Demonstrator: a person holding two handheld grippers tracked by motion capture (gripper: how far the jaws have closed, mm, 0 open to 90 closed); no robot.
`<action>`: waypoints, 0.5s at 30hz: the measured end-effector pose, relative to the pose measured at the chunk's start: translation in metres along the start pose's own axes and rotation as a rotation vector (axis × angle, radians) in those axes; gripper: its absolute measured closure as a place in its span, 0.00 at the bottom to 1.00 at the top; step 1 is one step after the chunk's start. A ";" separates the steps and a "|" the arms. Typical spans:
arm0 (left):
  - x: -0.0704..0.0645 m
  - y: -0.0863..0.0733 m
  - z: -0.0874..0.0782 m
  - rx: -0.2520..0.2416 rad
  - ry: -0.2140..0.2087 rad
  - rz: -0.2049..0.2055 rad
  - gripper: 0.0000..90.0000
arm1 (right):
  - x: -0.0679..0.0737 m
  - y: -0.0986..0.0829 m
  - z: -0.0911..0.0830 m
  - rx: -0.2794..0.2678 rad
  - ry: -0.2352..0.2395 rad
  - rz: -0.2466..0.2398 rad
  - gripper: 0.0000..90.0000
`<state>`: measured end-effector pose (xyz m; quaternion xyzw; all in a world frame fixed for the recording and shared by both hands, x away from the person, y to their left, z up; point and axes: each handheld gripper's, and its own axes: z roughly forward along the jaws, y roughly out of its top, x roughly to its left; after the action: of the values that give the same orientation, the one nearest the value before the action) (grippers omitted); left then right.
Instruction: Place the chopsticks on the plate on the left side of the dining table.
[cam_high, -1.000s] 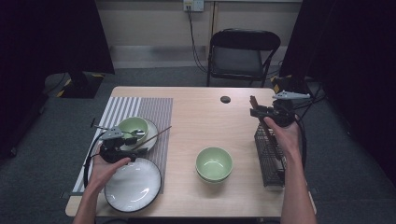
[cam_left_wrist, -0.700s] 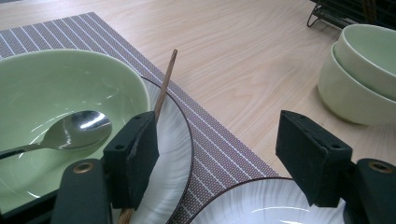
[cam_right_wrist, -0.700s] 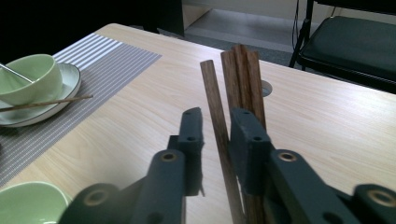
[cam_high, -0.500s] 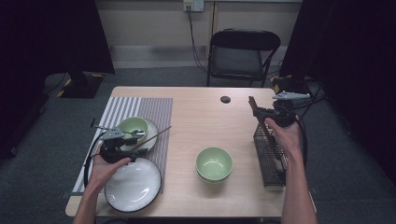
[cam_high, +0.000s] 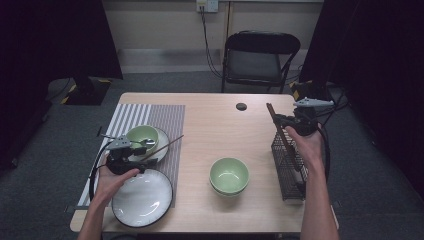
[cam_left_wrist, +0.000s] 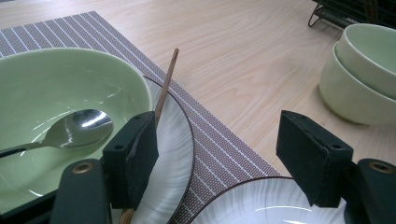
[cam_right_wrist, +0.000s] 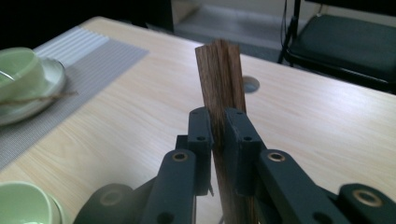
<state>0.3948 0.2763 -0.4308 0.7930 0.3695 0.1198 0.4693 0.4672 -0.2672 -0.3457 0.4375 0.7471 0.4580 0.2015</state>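
Right gripper (cam_right_wrist: 219, 135) clamps a bundle of chopsticks (cam_right_wrist: 219, 79) upright above the rack (cam_high: 290, 165) (likely for lifting clear); left gripper (cam_left_wrist: 217, 154) hangs open beside the lone chopstick (cam_left_wrist: 166, 84).

R gripper (cam_high: 289, 121) grips chopsticks (cam_high: 280, 131) over rack (cam_high: 290, 167); L gripper (cam_high: 127, 157) near plate (cam_high: 141, 197).

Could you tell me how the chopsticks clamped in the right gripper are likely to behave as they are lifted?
The chopsticks look like straight wood, so probably stiff and light. The right gripper clamps them low with much length standing above, so they may pivot or slide apart. The pair looks slim, so it could slip if tilted.
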 end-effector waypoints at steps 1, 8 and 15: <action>-0.001 0.000 0.000 0.005 0.004 0.006 0.32 | -0.001 0.000 -0.001 -0.014 0.002 0.006 1.00; -0.002 0.001 0.001 0.004 -0.002 0.011 0.33 | -0.006 0.001 -0.010 -0.054 0.022 0.007 0.97; -0.003 0.001 0.003 0.010 -0.001 0.016 0.33 | 0.003 0.002 0.000 -0.010 0.013 -0.048 0.82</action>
<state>0.3949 0.2723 -0.4306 0.7983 0.3636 0.1212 0.4646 0.4665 -0.2640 -0.3442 0.4153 0.7565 0.4597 0.2098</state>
